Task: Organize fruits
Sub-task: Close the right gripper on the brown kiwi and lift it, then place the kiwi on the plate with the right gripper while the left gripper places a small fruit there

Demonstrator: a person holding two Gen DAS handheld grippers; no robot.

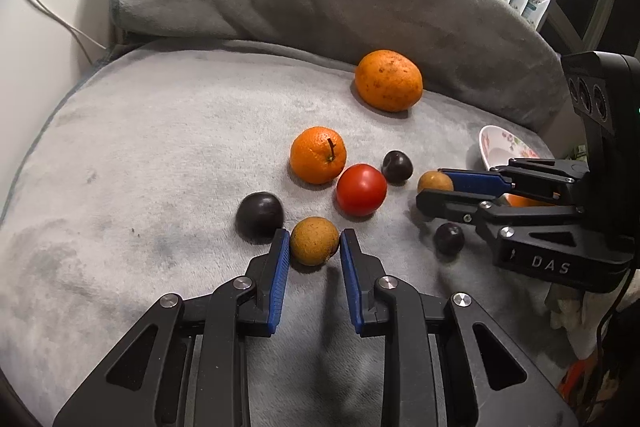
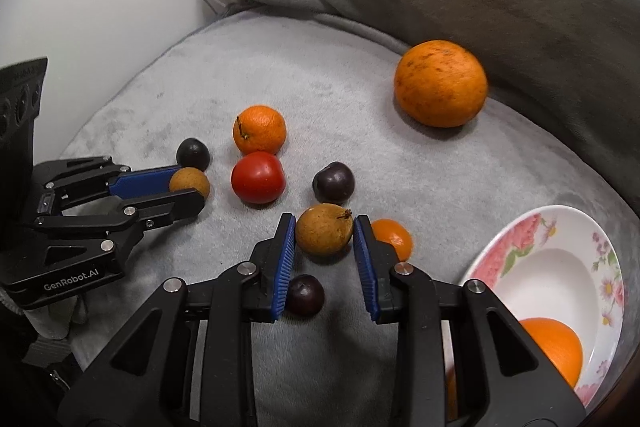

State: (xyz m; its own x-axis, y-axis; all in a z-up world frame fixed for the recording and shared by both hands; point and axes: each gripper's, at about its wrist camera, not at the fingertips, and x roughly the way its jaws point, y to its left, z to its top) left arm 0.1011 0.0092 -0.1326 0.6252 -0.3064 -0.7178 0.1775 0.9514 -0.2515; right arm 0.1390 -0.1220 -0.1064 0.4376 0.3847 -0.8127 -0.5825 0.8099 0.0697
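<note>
The left claw (image 1: 314, 241) squeezes a small round brown fruit (image 1: 314, 241) on the soft grey blanket (image 1: 160, 155). The right claw (image 2: 324, 229) pinches another brown fruit with a short stem (image 2: 324, 229). A shiny red tomato (image 2: 258, 177) sits just ahead, between the claws, and a flowery white bowl (image 2: 560, 267) is right of the right claw.

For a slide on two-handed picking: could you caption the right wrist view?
Right gripper closed on a brown fruit beside a floral bowl, left gripper holding another.
</note>
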